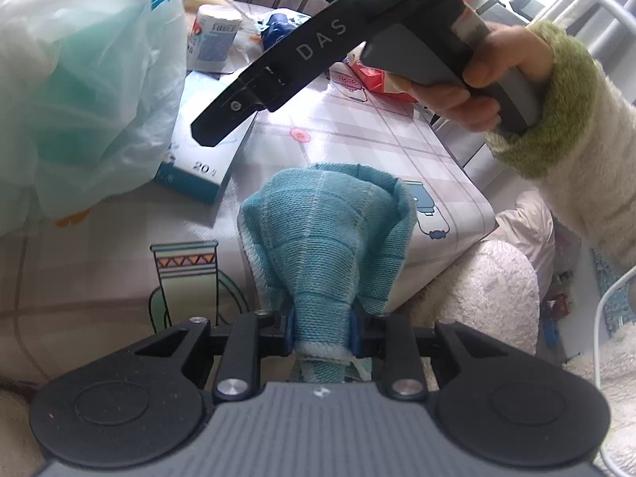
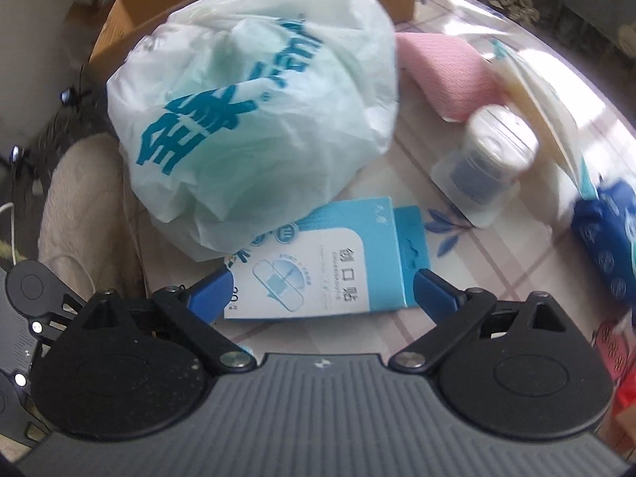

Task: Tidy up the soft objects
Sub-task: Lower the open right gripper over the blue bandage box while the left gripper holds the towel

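Note:
My left gripper (image 1: pixel 321 332) is shut on a teal woven cloth (image 1: pixel 326 230), which bulges up over the table edge in front of its blue pads. My right gripper (image 2: pixel 322 288) stands open above a blue and white plaster box (image 2: pixel 318 262), with nothing pressed between its fingers (image 2: pixel 212 292). A white plastic bag with blue print (image 2: pixel 254 119) lies just beyond that box. In the left wrist view the right gripper's black body (image 1: pixel 302 51) crosses overhead, held by a hand in a fuzzy green cuff (image 1: pixel 556 95). The same bag (image 1: pixel 79 91) fills the left.
A pink sponge (image 2: pixel 445 71), a small clear tub (image 2: pixel 489 155) and a dark blue packet (image 2: pixel 608 234) lie on the patterned tablecloth (image 1: pixel 377 135). A cardboard box (image 2: pixel 131 12) stands behind the bag. A red packet (image 1: pixel 373 75) and a white can (image 1: pixel 216 37) sit further back.

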`<state>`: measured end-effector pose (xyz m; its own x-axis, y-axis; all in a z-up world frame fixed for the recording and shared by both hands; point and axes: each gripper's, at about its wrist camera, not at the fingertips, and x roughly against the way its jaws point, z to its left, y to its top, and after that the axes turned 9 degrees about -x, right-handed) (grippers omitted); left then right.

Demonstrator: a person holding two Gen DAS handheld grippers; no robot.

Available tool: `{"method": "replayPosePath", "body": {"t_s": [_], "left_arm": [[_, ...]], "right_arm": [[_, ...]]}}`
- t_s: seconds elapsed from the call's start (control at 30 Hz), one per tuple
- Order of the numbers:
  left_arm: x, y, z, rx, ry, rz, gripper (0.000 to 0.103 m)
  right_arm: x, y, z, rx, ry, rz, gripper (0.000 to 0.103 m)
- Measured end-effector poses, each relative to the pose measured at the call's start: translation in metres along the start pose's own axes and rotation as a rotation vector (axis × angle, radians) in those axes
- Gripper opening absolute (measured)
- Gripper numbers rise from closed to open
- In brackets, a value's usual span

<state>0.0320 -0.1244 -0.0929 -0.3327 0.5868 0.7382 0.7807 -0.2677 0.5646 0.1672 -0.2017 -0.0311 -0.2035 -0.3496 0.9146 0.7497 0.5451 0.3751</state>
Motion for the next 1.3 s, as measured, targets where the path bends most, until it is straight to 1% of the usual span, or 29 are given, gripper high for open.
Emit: {"method": "replayPosePath", "body": {"t_s": [0.1,0.17,0.2,0.37,0.63,0.8,0.83,0.97,1.17,1.3], "left_arm": [[-0.001,-0.002,0.004,0.016,-0.011,-0.003,0.026],[-0.001,-0.003,0.007,0.025,-0.018,-0.005,0.026],[-0.001,-0.004,0.008,0.028,-0.02,-0.006,0.026],[0.001,-0.006,0.012,0.033,-0.031,-0.009,0.026],[0.0,-0.007,0.011,0.037,-0.035,-0.009,0.026],[0.002,-0.007,0.013,0.042,-0.037,-0.01,0.026],[0.003,-0.007,0.014,0.042,-0.037,-0.01,0.026],[0.003,-0.007,0.014,0.041,-0.035,-0.009,0.026],[0.002,-0.006,0.013,0.039,-0.027,-0.006,0.026],[0.002,-0.004,0.01,0.038,-0.018,0.0,0.026]], "right_arm": [[-0.01,0.008,0.011,0.068,-0.02,0.043,0.102],[-0.019,0.012,0.014,0.09,-0.038,0.08,0.102],[-0.022,0.014,0.015,0.101,-0.048,0.084,0.102],[-0.025,0.026,0.016,0.108,-0.042,0.119,0.102],[-0.031,0.033,0.036,0.208,-0.06,0.181,0.102],[-0.035,0.035,0.048,0.257,-0.085,0.184,0.102],[-0.037,0.029,0.046,0.261,-0.086,0.182,0.102],[-0.034,0.027,0.044,0.261,-0.097,0.172,0.102],[-0.024,0.019,0.022,0.205,-0.112,0.159,0.102],[-0.015,0.002,0.008,0.177,-0.12,0.153,0.102]]}}
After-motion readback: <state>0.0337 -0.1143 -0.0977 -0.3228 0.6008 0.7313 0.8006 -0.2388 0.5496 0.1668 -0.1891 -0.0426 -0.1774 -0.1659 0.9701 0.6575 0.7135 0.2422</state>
